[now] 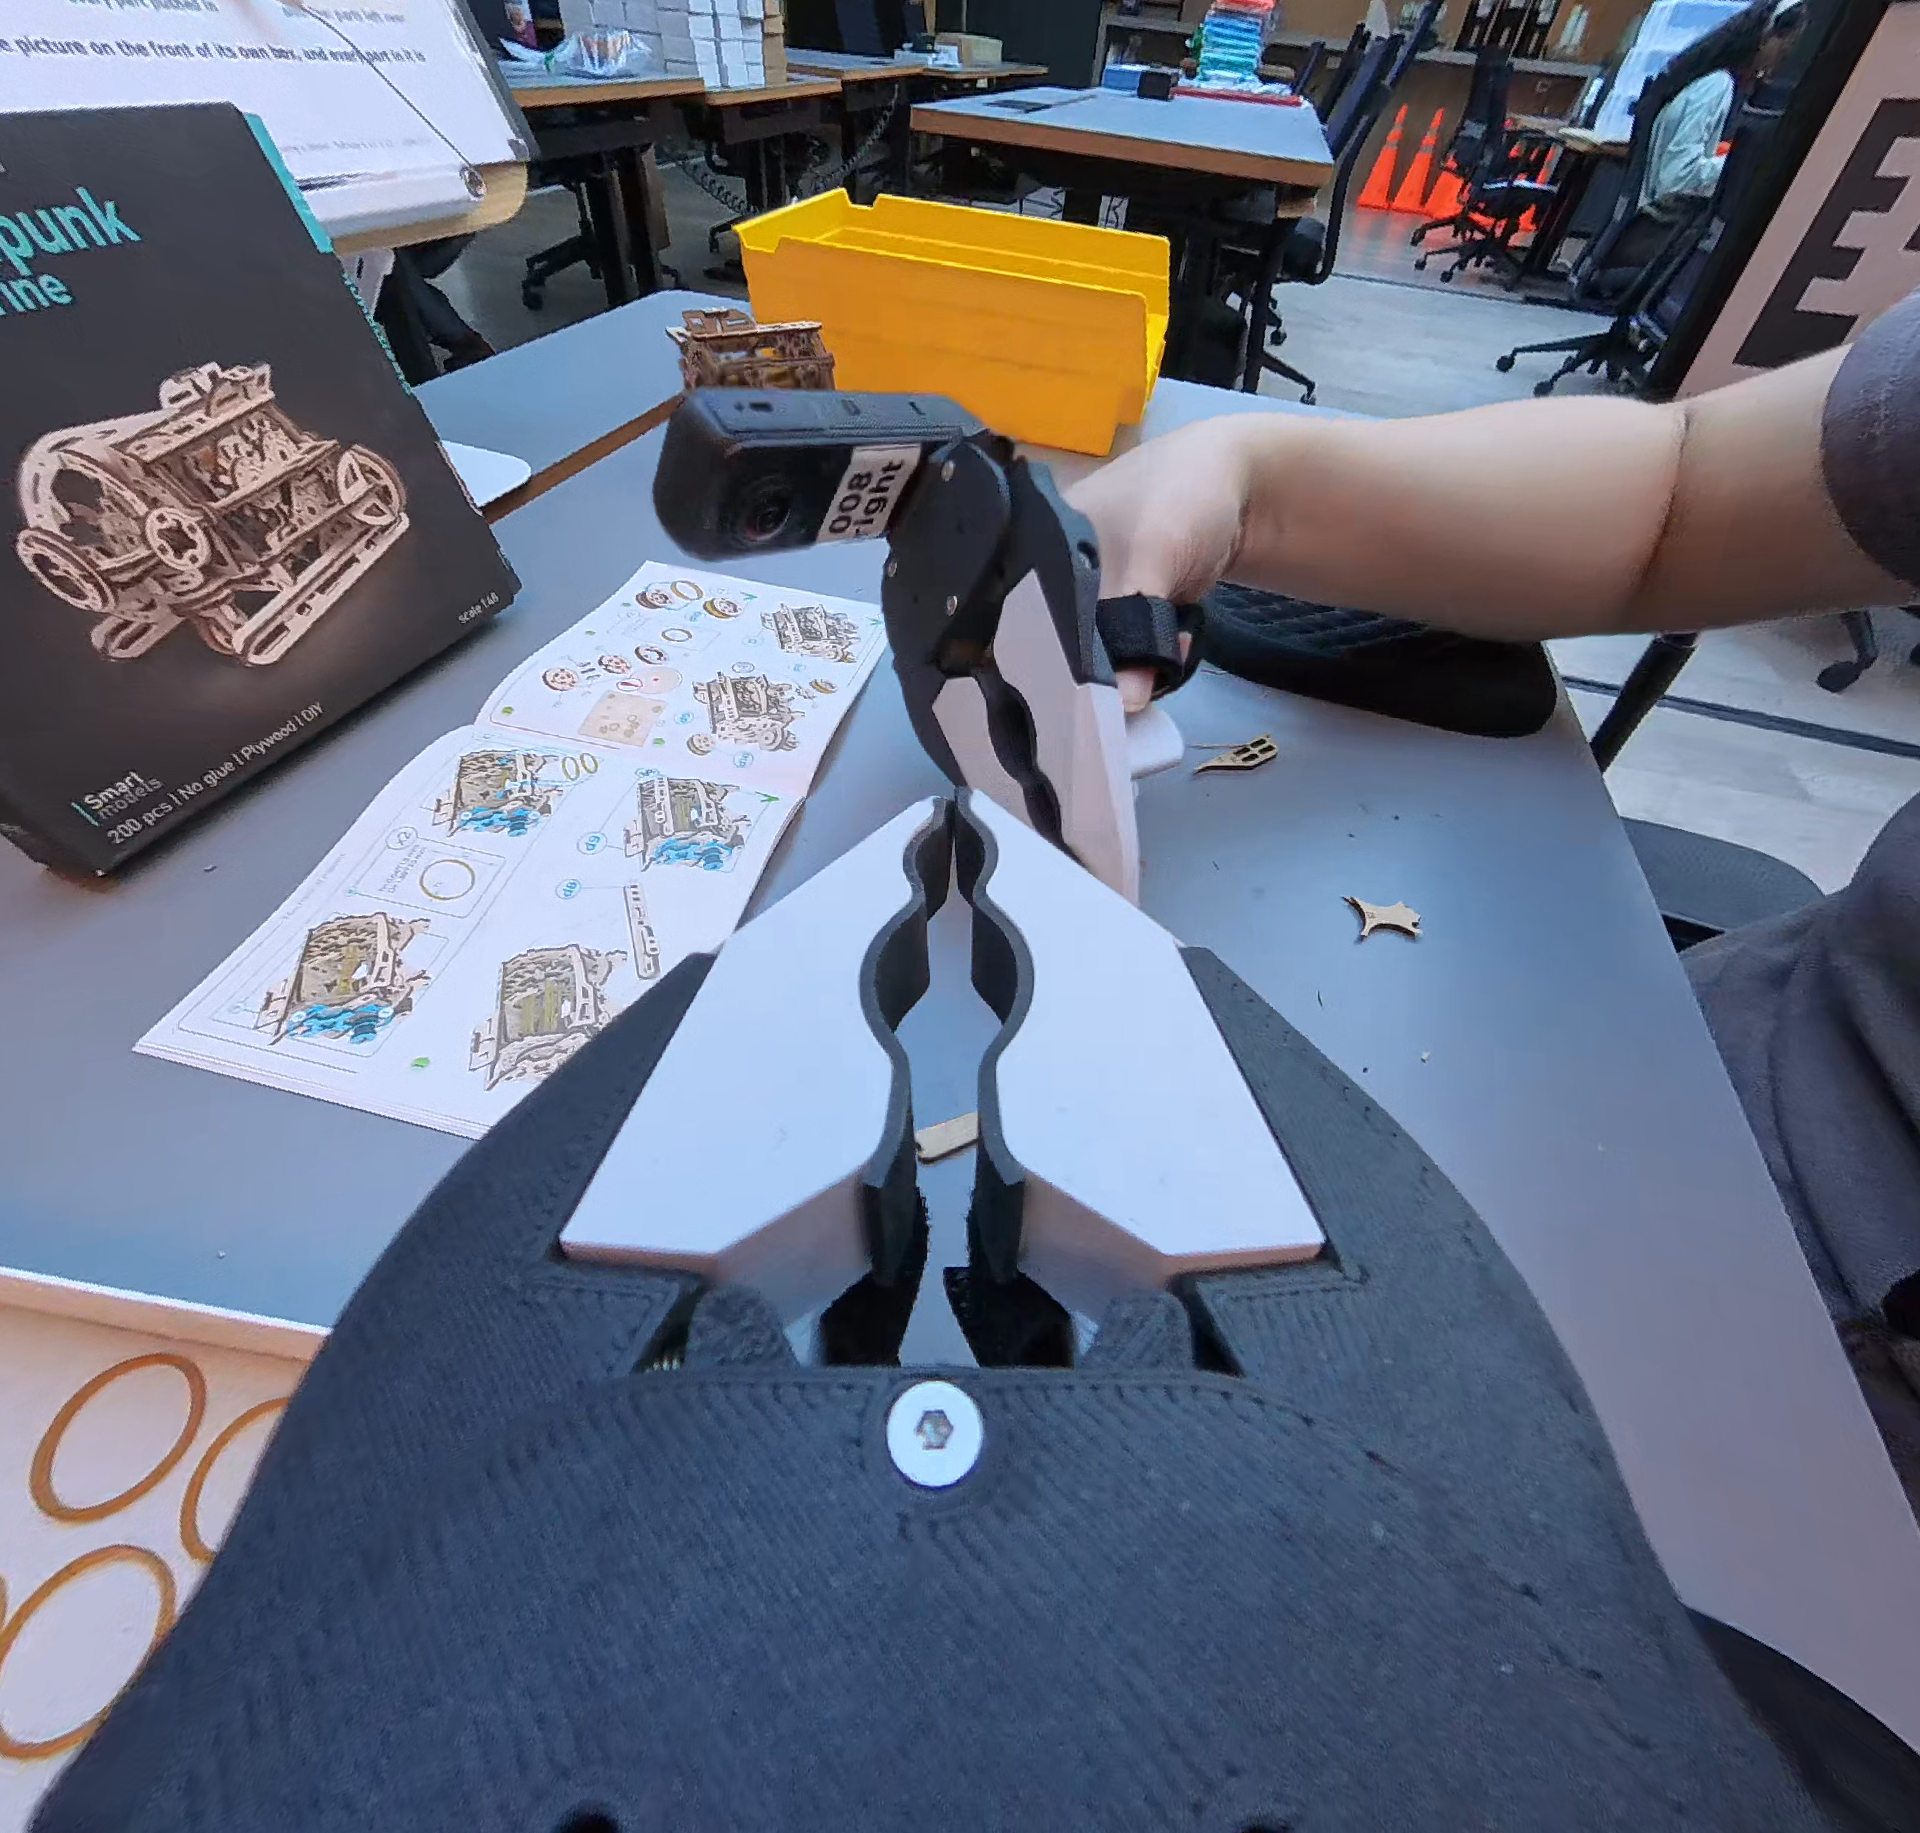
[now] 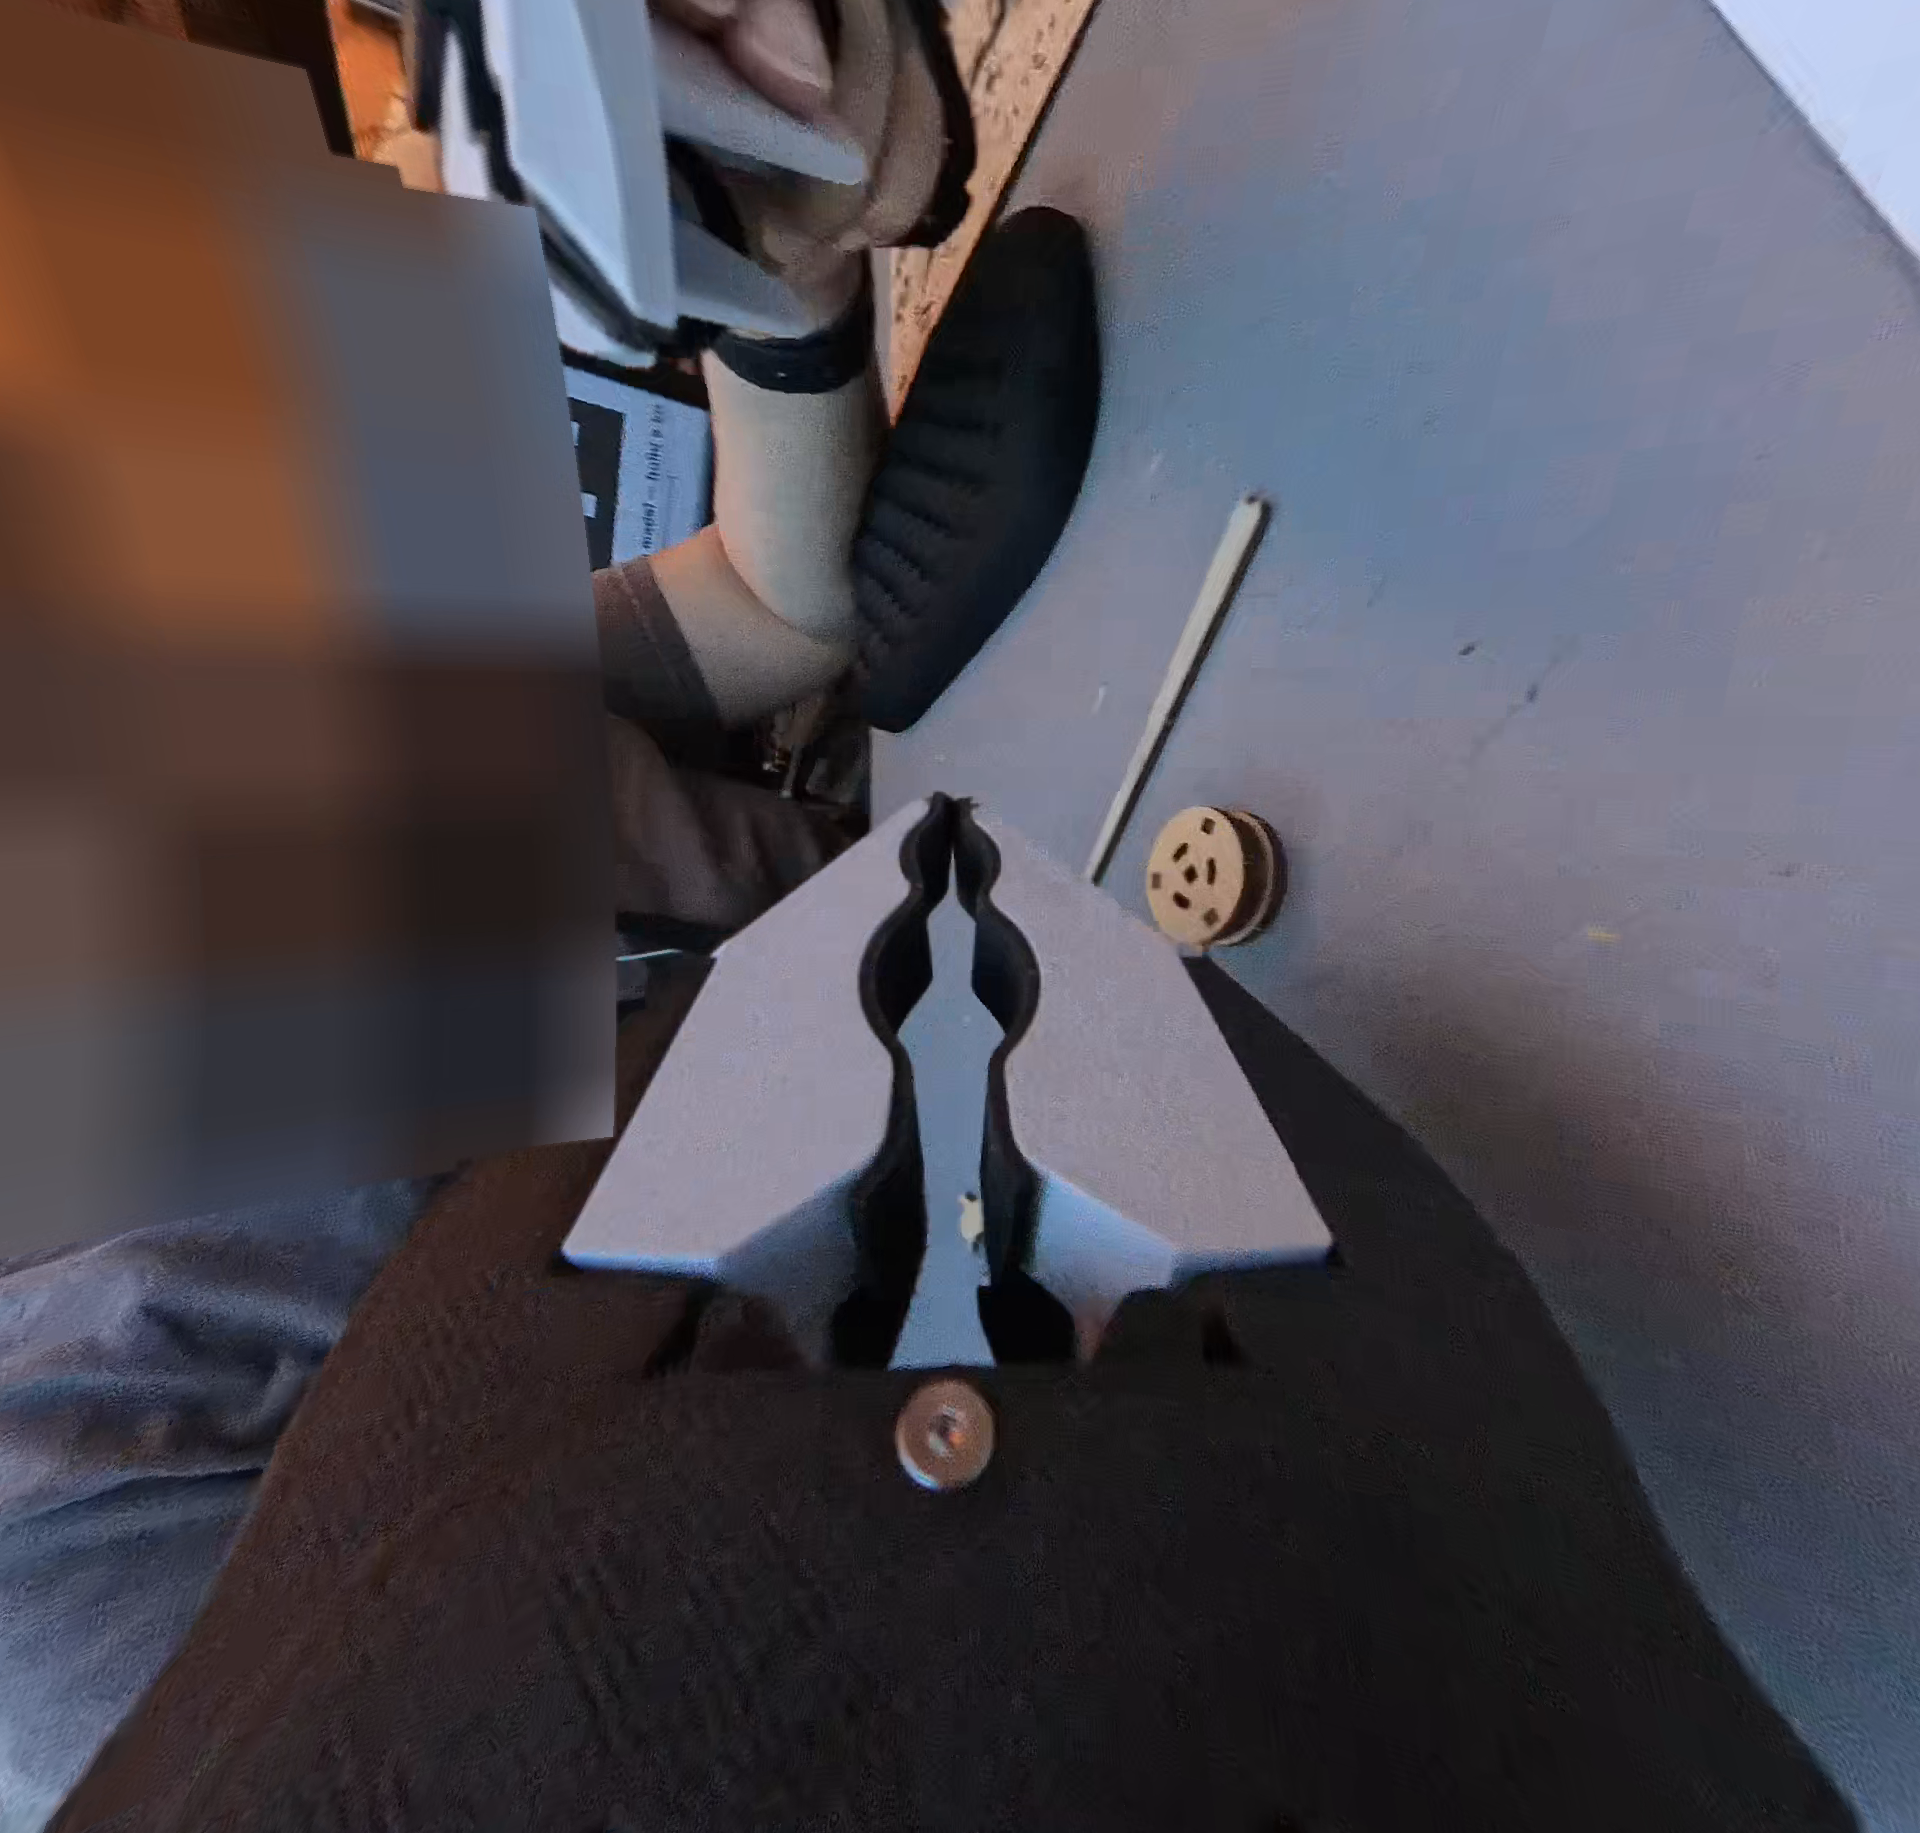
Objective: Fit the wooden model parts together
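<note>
Nearest, the left gripper (image 1: pixel 954 807) has its grey-faced, black-edged fingers pressed tip to tip and holds nothing; a small pale wooden sliver (image 1: pixel 947 1137) lies on the grey table (image 1: pixel 1403 1212) beneath them. The right gripper (image 2: pixel 954 807) is likewise closed at the tips and empty — in the left wrist view it points steeply down at the table just beyond the left one.

Taking the right gripper as the landmark: the round, layered plywood disc with small dark slots (image 2: pixel 1214 879) lies flat just right of its tips, close but not touching, and a thin pale wooden stick (image 2: pixel 1184 682) runs from beside the disc away along the table, its long axis roughly in line with the fingers. The right gripper is plainly the nearer tool, so I judge it must open and shift right to reach the disc.

Farther off stand the partly built brown wooden model (image 1: pixel 756 347), an open instruction booklet (image 1: pixel 540 848) and a yellow plastic bin (image 1: pixel 966 303).
</note>
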A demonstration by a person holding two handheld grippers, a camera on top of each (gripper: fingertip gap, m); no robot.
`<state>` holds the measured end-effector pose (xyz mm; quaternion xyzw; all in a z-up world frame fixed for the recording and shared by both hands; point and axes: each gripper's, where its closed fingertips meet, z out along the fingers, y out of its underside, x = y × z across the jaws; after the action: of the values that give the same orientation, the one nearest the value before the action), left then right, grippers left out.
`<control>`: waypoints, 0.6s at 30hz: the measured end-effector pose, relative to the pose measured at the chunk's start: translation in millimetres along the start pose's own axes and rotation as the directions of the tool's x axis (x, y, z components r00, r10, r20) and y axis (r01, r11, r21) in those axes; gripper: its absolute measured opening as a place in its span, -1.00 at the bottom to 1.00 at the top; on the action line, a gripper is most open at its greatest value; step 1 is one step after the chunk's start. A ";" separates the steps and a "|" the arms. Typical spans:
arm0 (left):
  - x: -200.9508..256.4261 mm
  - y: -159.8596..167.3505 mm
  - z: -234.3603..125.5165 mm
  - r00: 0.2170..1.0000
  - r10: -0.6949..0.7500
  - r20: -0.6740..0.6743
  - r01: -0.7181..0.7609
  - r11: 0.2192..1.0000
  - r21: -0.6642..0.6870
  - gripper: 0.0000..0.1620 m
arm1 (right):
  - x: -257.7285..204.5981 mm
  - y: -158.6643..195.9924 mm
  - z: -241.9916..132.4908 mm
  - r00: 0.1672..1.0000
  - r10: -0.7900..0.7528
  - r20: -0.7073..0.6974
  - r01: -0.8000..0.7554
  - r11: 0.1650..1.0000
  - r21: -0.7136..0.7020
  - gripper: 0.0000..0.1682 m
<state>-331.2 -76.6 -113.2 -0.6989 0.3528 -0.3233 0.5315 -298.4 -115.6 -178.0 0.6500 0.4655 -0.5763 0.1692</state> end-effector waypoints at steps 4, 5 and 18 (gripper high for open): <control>-0.3 0.1 -0.6 1.000 0.010 0.009 -0.010 1.000 -0.004 -1.00 | -11.2 -8.0 2.5 0.998 -0.015 0.056 0.017 0.999 -0.036 -1.00; -0.4 1.5 0.0 1.000 0.009 0.009 -0.009 1.000 -0.013 -1.00 | -3.0 -5.6 5.9 0.998 0.041 0.048 -0.038 0.997 -0.065 -1.00; -3.1 3.5 -1.9 1.000 0.014 0.025 -0.013 1.000 -0.029 -1.00 | -10.4 -3.2 17.1 0.995 0.065 0.072 -0.049 0.977 -0.207 -1.00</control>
<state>-335.0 -75.7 -116.4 -0.7081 0.3553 -0.3056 0.5282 -310.1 -131.2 -172.3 0.6191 0.4967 -0.5451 0.2698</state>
